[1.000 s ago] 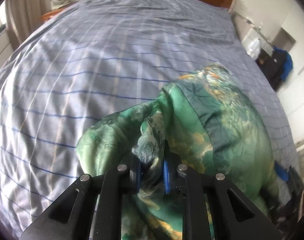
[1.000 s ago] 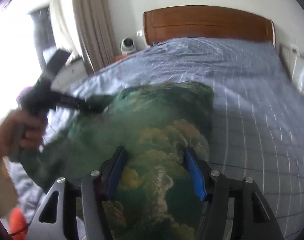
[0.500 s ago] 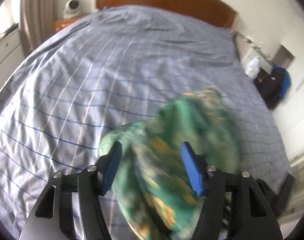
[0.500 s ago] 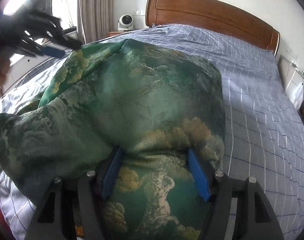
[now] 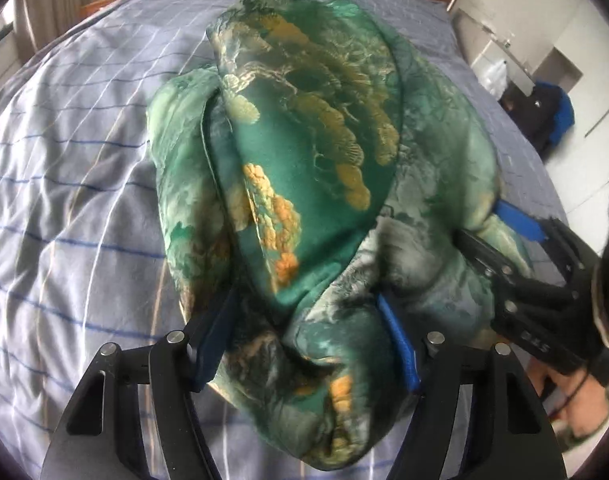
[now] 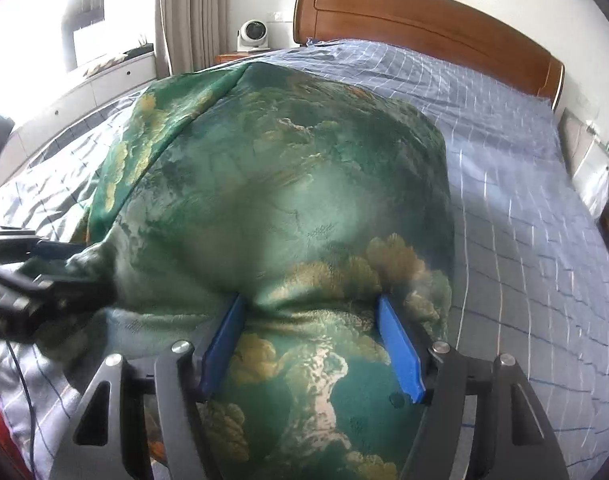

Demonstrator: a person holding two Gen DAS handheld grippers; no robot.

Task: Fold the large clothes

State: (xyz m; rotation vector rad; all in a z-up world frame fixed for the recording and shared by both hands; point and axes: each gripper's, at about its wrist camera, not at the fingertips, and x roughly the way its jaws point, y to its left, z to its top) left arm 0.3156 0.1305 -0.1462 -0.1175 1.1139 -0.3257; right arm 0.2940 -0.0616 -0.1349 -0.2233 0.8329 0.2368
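A large green garment with gold cloud patterns (image 5: 304, 152) lies bunched on the bed; it also fills the right wrist view (image 6: 288, 208). My left gripper (image 5: 304, 336) is open, its blue pads straddling the near folds of the cloth. My right gripper (image 6: 310, 344) is open too, with cloth bulging between its pads. The right gripper shows at the garment's right edge in the left wrist view (image 5: 516, 236). The left gripper shows at the far left of the right wrist view (image 6: 40, 264).
The bed (image 5: 76, 168) has a blue-grey checked sheet and a wooden headboard (image 6: 424, 28). A white fan (image 6: 253, 36) stands on a nightstand by the curtain. Dark bags (image 5: 552, 116) sit on the floor to the right of the bed.
My left gripper let go of the garment and opened, then came back down over the near folds. The garment dropped onto the bed. My right gripper stayed open over the cloth.
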